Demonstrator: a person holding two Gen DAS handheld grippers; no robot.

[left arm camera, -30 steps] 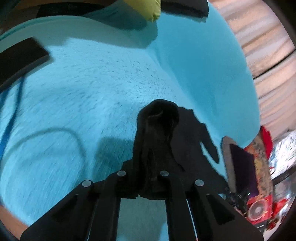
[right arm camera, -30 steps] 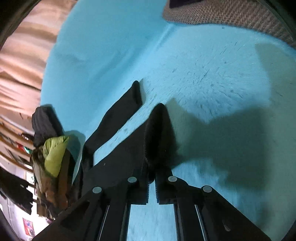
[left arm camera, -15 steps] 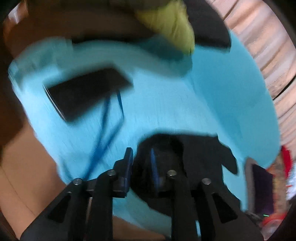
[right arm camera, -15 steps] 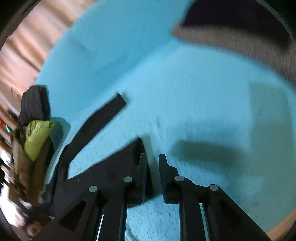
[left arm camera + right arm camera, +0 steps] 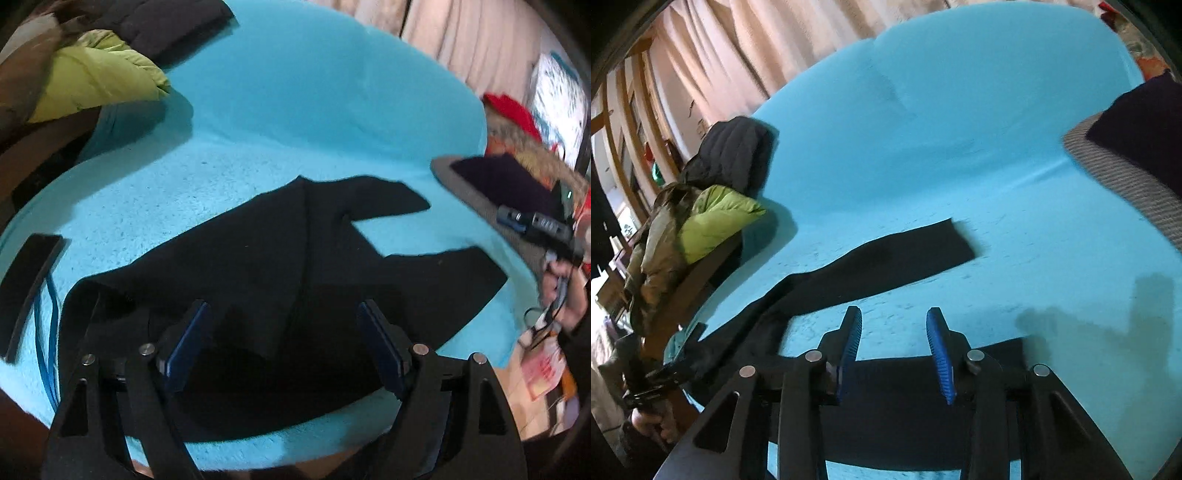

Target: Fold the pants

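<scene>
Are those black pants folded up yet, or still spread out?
Spread out. The black pants lie flat on the blue cover, both legs splayed apart.

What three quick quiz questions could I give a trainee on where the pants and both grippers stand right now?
1. True or false: the black pants lie spread on the turquoise cover.
2. What is between the left gripper fingers: A pants fabric pinched, B nothing gripped, C the blue cable?
3. In the right wrist view, which side of the right gripper is the lime green jacket?

Key: 1 true. 2 B; both grippers' jaws are opening, with the pants below them. 3 left.
</scene>
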